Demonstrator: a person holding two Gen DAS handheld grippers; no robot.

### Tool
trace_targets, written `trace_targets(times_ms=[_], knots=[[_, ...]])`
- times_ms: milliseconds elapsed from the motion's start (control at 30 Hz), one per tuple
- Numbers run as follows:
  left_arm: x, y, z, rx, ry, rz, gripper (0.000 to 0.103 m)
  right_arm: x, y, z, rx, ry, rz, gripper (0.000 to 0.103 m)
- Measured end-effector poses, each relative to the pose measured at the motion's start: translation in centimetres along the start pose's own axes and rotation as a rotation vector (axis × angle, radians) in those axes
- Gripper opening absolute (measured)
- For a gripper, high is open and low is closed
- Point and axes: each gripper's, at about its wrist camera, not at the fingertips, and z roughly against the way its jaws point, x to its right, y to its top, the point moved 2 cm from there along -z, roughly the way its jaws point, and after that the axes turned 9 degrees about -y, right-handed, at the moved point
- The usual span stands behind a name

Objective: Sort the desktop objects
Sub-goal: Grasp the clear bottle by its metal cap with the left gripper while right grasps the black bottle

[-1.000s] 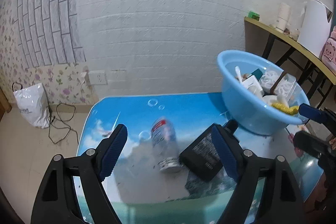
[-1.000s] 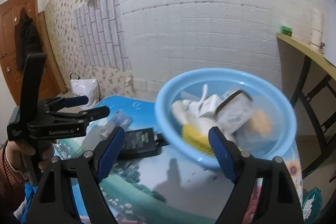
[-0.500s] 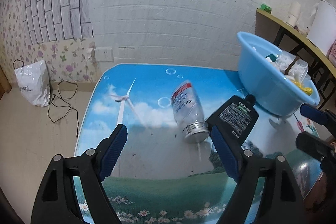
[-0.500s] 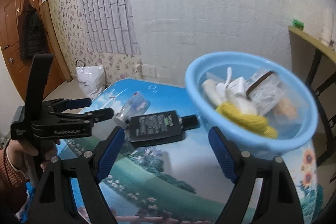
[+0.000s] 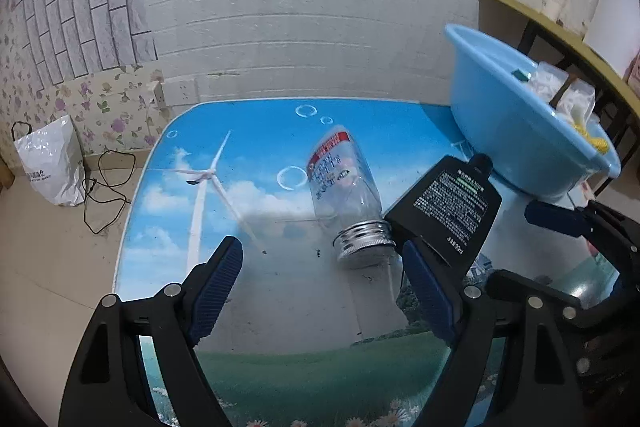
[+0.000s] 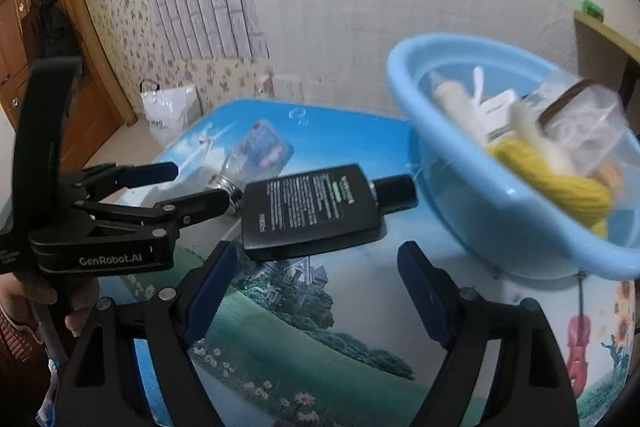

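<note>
Basin (image 6: 500,223) now sits further right in both views than a second ago; both claws have pulled back and dropped toward the tabletop (image 5: 280,307). Left claw (image 5: 320,287) released, empty, facing the clear jar (image 5: 346,191) lying on its side, which touches the black bottle (image 5: 450,209). Right claw (image 6: 312,291) released, empty, facing that bottle. Likely both go into the basin next.
</note>
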Motion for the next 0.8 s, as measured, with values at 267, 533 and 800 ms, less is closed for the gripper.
trace_targets(times_ms=[267, 533, 800], knots=[[0.0, 0.5, -0.9, -0.015, -0.014, -0.004, 0.067, -0.6, 0.2, -1.7, -0.040, -0.002, 0.036, 0.091], [0.0, 0.6, -1.2, -0.026, -0.070, 0.000, 0.031, -0.9, 0.9, -3.1, -0.054, -0.012, 0.045, 0.094], [-0.7, 0.3, -0.6, -0.023, -0.066, 0.012, 0.031, -1.6, 1.8, -4.7, -0.084, -0.029, 0.066, 0.094]])
